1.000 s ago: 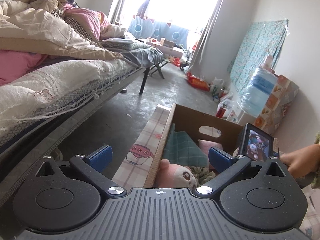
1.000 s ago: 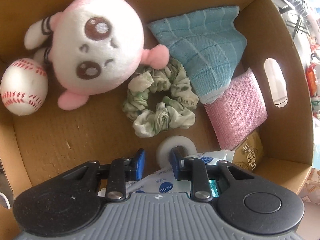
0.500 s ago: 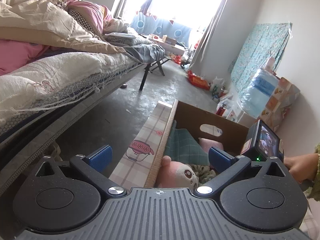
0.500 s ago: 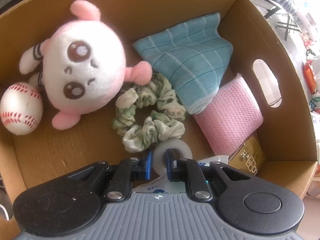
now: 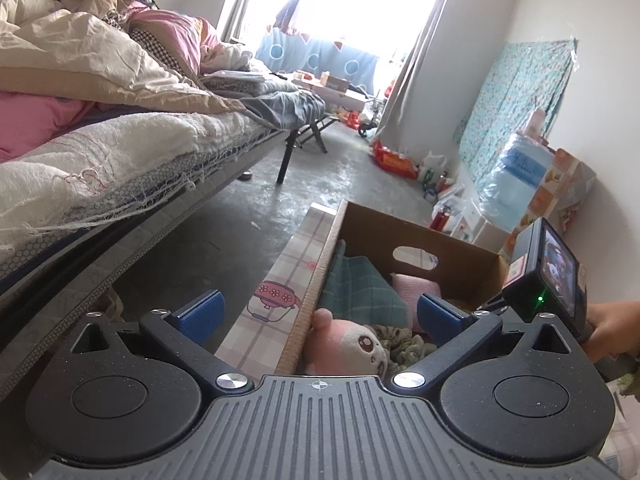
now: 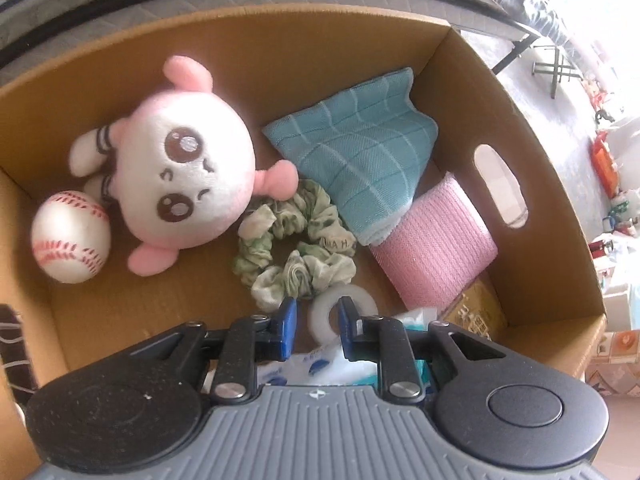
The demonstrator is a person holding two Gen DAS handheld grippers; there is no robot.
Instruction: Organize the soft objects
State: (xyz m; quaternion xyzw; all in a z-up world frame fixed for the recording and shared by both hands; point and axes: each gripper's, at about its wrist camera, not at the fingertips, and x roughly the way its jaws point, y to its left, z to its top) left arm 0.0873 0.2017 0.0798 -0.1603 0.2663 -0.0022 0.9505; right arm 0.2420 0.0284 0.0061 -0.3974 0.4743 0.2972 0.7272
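Observation:
A cardboard box [image 6: 280, 52] holds a pink and white plush [image 6: 188, 184], a baseball [image 6: 70, 242], a green scrunchie [image 6: 296, 248], a folded teal cloth [image 6: 360, 160] and a pink cloth [image 6: 432, 240]. My right gripper [image 6: 318, 312] points down into the box, and its jaws are opening. The near wall of a white ring [image 6: 360, 300] lies loose in the narrow gap, on a tissue pack [image 6: 312, 364]. My left gripper [image 5: 318, 310] hangs wide open and empty at the box's left wall [image 5: 316, 280], with the plush [image 5: 352, 344] just beyond.
A bed [image 5: 120, 152] piled with bedding runs along the left. A water jug [image 5: 516, 184] and floor clutter sit by the right wall. A person's hand [image 5: 612, 328] holds the other gripper's camera unit [image 5: 552, 276] over the box.
The right gripper has risen, so the box contents look smaller. Its jaws closed on the white ring's wall, then parted slightly. The left gripper has stayed put.

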